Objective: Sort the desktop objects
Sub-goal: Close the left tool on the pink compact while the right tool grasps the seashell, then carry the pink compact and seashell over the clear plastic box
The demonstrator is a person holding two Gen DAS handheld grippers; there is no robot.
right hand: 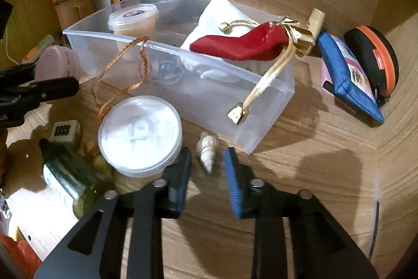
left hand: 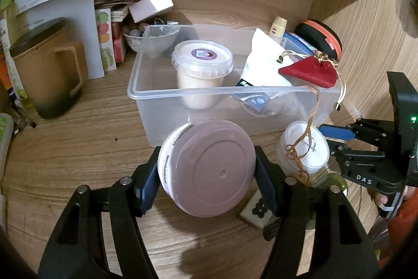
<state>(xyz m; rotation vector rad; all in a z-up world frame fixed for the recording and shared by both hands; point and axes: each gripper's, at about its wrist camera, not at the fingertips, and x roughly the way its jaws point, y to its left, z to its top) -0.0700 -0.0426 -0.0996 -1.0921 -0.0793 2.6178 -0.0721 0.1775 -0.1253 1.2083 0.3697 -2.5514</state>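
My left gripper (left hand: 207, 171) is shut on a round pink jar (left hand: 209, 168) and holds it in front of the clear plastic box (left hand: 156, 93). The box holds a lidded cream tub (left hand: 201, 62), a white pouch (left hand: 263, 62) and a red pouch (left hand: 308, 72) on its right rim. My right gripper (right hand: 207, 161) is open on the desk, its fingers either side of a small white seashell (right hand: 207, 148). A white-lidded jar (right hand: 139, 135) stands left of it, with an orange braided cord (right hand: 125, 69) trailing over it from the box (right hand: 261, 106).
A mahjong tile (right hand: 65, 131) and a lying green bottle (right hand: 70, 177) are at the left. A blue pouch (right hand: 347, 75) and an orange-black case (right hand: 373, 59) lean on the right wall. A brown mug (left hand: 49, 69), papers and a bowl of beads (left hand: 135, 37) stand behind.
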